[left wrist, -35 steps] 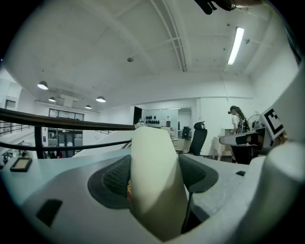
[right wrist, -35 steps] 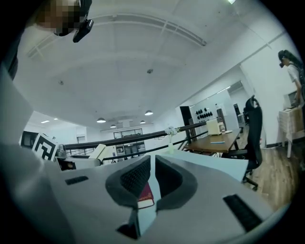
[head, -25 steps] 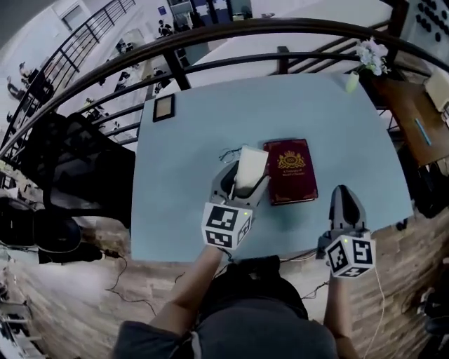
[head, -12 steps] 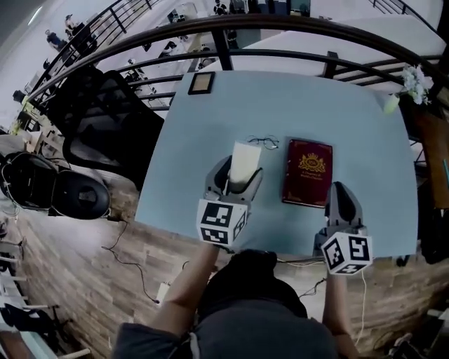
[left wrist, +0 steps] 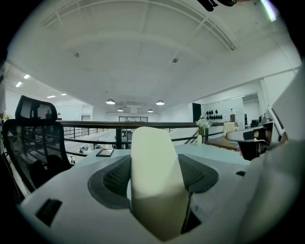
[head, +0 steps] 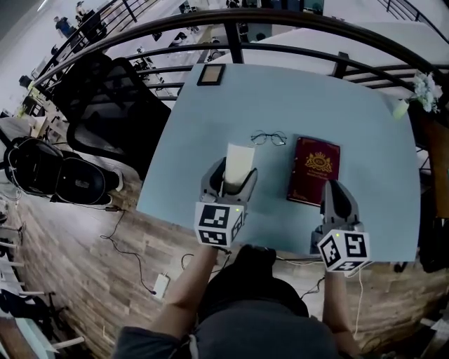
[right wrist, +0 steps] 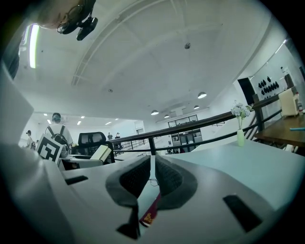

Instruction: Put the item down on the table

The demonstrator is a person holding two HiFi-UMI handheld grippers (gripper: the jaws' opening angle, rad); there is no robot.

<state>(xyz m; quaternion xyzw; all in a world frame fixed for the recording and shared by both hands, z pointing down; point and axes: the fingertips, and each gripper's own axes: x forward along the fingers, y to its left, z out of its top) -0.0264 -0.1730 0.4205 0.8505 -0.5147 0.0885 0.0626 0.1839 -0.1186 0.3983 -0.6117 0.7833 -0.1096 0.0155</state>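
My left gripper (head: 231,175) is shut on a cream-white block (head: 238,163), held above the front left part of the light blue table (head: 210,140). In the left gripper view the cream-white block (left wrist: 155,176) fills the space between the jaws and stands up past them. My right gripper (head: 337,200) is shut with nothing in it, over the table's front edge just in front of a dark red book (head: 313,169). Through the thin slit between the right jaws a strip of the dark red book (right wrist: 150,212) shows.
A pair of glasses (head: 269,138) lies behind the block, left of the book. A small dark frame (head: 211,74) sits at the table's far left corner, a vase of flowers (head: 419,91) at the far right. A black railing (head: 280,21) runs behind; a black chair (head: 105,112) stands left.
The head view has swung, so the table sits further right and lower. The left gripper has drawn back toward the front edge with the block, away from the glasses and book.
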